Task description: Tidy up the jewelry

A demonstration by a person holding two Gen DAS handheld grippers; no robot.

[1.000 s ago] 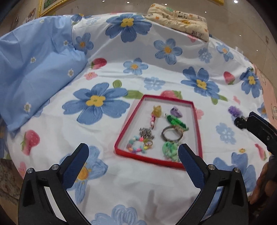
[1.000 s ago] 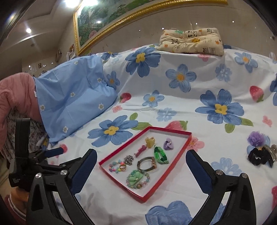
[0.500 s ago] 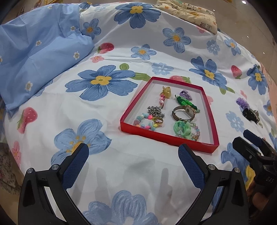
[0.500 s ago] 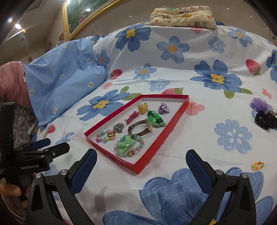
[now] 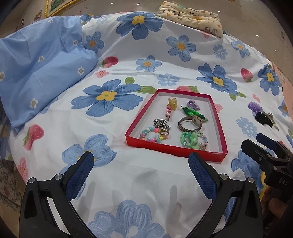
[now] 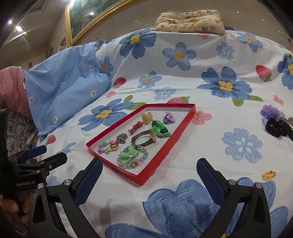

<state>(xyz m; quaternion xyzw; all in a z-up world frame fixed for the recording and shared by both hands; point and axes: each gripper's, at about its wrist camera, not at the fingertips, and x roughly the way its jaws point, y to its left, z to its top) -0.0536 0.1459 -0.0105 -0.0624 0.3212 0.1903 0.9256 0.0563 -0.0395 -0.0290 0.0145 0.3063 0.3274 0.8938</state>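
Flowered bedsheet [image 5: 128, 55] covers the whole bed, with a blue pillow [image 5: 42, 73] at 10 o'clock and a cream cushion [image 5: 192, 16] at 12. Near the middle lies a red tray [image 5: 175, 151] holding a watch [image 5: 190, 122], a green bow bracelet [image 5: 190, 140], a pastel bead bracelet [image 5: 149, 134], a gold ring [image 5: 163, 132], a silver chain [image 5: 162, 123], a green braid [image 5: 192, 113], a purple clip [image 5: 193, 105], a yellow clip [image 5: 173, 104] and a pink clip [image 5: 167, 113]. Outside the tray at 3 o'clock sit a purple scrunchie [image 5: 255, 108] and a black scrunchie [image 5: 263, 118], touching; a small yellow band [image 6: 269, 174] lies apart. Left gripper [image 5: 141, 164] and right gripper [image 6: 149, 169] hover at 6 o'clock near the tray, fingers spread wide, holding nothing.
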